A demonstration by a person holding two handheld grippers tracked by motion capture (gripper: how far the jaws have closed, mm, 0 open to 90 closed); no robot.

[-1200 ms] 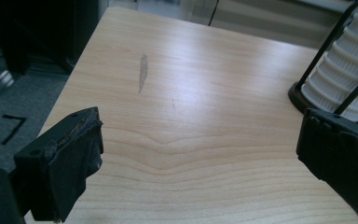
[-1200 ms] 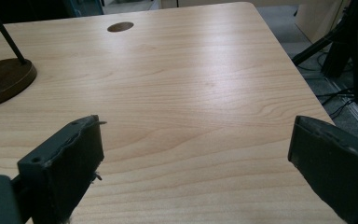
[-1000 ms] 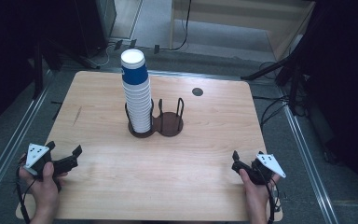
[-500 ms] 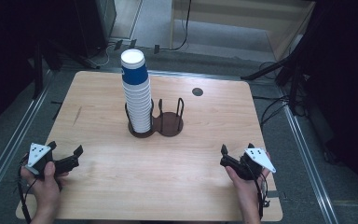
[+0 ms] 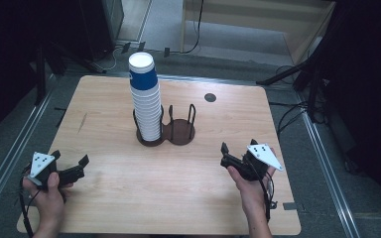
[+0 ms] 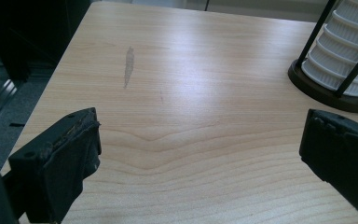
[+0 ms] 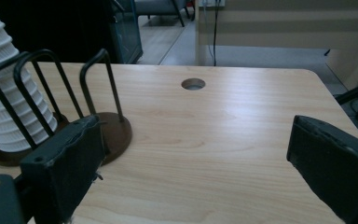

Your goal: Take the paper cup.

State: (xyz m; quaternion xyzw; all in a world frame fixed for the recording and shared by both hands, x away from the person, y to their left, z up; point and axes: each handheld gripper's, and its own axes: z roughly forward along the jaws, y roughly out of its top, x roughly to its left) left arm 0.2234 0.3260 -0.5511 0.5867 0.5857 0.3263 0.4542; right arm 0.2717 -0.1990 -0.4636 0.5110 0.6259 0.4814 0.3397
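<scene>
A tall stack of white paper cups (image 5: 145, 99) with a blue one on top stands in the left ring of a dark two-ring wire holder (image 5: 181, 133) at the table's middle. The right ring (image 7: 114, 133) holds nothing. My left gripper (image 5: 72, 161) rests near the front left of the table, open and bare, with the stack (image 6: 345, 51) far off at its upper right. My right gripper (image 5: 224, 154) hovers at the front right and points toward the holder. Its jaws have just closed a little but still stand wide, open, with nothing between them (image 7: 196, 149).
The wooden table (image 5: 109, 193) has a round cable hole (image 5: 210, 97) at the back right and a pale scuff (image 6: 129, 65) at the left. Dark stands and cables surround the table, and metal floor rails run along both sides.
My right gripper has risen and moved left and forward toward the holder. The left gripper, the cups and the holder have stayed where they were.
</scene>
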